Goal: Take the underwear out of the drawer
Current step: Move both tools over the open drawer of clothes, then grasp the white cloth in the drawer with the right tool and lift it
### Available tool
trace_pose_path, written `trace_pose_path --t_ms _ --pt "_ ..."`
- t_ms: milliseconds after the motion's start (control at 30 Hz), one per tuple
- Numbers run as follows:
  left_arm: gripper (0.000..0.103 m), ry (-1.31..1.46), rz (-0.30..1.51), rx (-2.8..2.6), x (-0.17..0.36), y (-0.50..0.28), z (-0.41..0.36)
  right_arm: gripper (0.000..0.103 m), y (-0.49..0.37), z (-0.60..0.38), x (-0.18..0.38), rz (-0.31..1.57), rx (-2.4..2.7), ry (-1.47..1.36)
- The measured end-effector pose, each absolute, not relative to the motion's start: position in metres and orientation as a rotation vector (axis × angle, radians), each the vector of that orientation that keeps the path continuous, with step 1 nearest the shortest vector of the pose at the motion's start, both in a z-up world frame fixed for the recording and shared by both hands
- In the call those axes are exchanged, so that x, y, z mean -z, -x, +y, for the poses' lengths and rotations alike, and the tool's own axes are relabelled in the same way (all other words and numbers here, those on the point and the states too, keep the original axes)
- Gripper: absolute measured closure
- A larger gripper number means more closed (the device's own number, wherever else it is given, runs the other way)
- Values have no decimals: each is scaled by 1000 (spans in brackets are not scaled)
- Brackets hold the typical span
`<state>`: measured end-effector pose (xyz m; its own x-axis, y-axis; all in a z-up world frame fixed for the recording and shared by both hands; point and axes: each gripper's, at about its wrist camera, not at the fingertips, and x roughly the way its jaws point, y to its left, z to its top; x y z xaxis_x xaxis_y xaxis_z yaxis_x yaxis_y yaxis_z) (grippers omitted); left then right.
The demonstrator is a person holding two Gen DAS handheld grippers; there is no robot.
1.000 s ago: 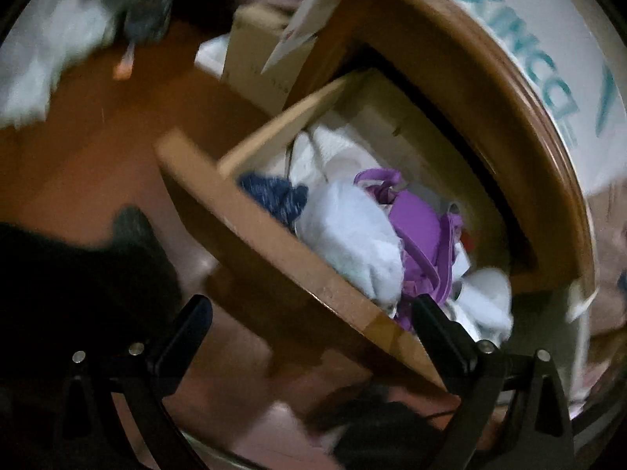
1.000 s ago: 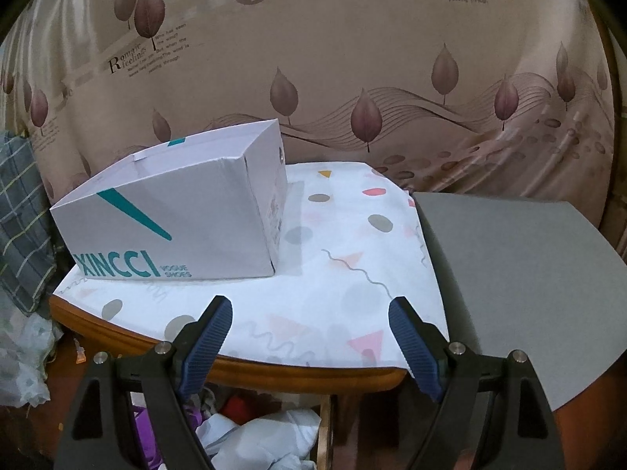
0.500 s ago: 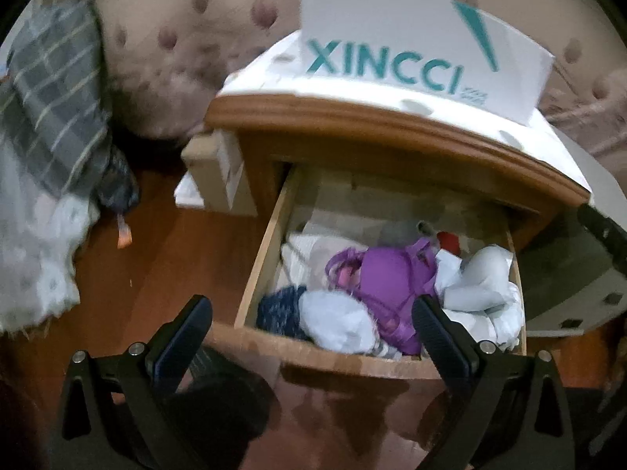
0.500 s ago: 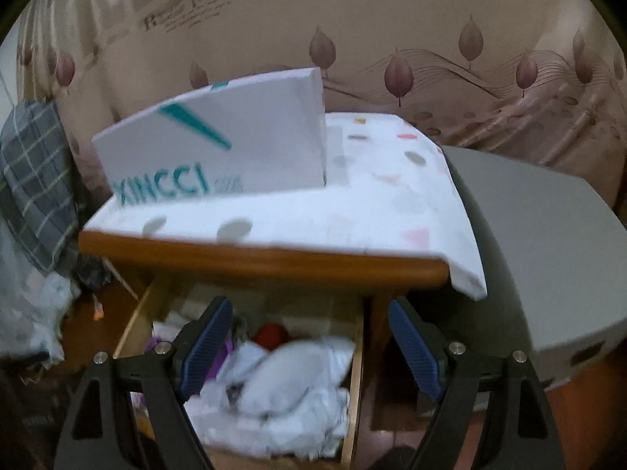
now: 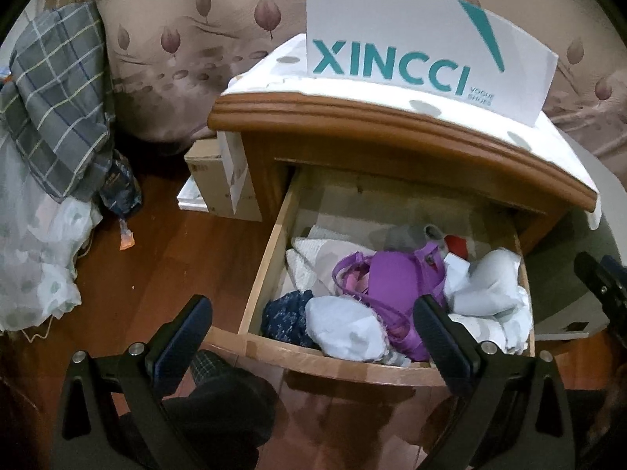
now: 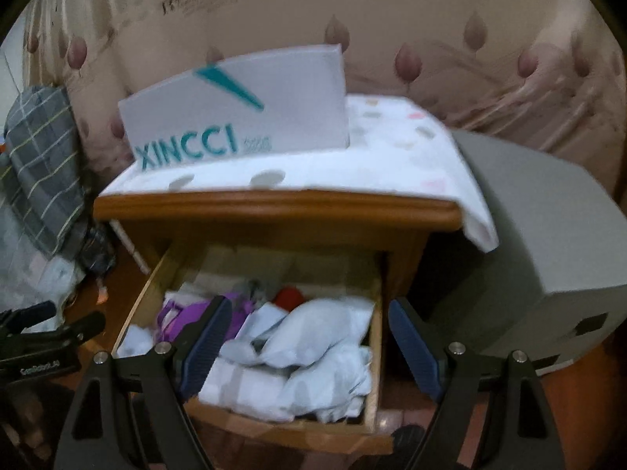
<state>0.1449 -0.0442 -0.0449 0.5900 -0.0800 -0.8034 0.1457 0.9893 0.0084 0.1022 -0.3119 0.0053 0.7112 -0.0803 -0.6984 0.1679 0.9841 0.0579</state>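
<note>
**Both grippers held wide above the open drawer**

The left gripper [image 5: 309, 337] hovers with its black, blue-padded jaws spread wide and gripping nothing. Its right finger overlaps the front corner of the pulled-out light wooden drawer [image 5: 270, 262]; its left finger hangs over the reddish wooden floor [image 5: 149, 258]. Between these jaws, just past the drawer's front wall, lie a dark blue patterned garment [image 5: 286, 317] and a pale blue-white bundle of underwear [image 5: 345, 329], with a purple bra [image 5: 395, 282] touching the bundle just beyond.

The right gripper [image 6: 305, 342] is likewise spread wide and empty. Between its jaws sits a heap of pale grey-white folded underwear [image 6: 313, 356], filling the drawer's right half. A small red item [image 6: 288, 297] lies farther back, and the purple bra shows behind the left finger.

Beyond both jaws, the brown wooden nightstand [image 5: 392, 133] carries a white spotted cloth [image 6: 392, 156] and a white shoebox printed XINCCI [image 5: 423, 43]. A grey checked fabric [image 5: 58, 105] hangs far off to the left, a grey box-shaped block [image 6: 548, 235] stands to the right.
</note>
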Motion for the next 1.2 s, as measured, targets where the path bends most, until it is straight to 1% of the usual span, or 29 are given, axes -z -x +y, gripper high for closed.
trace_pose_path --t_ms 167,467,800,1100,1200 --pt "1 -84 939 122 53 -150 -43 19 -108 -311 4 819 126 -153" --pt "1 -76 950 72 69 -153 -35 19 -113 -303 8 823 165 -87" --pt "1 -68 924 31 70 -154 -31 19 -115 -308 11 839 174 -114" --pt "1 25 945 1 70 -162 -14 19 -126 -312 29 960 139 -164" --pt "1 48 957 0 71 -165 -11 19 -139 -310 31 994 139 -131"
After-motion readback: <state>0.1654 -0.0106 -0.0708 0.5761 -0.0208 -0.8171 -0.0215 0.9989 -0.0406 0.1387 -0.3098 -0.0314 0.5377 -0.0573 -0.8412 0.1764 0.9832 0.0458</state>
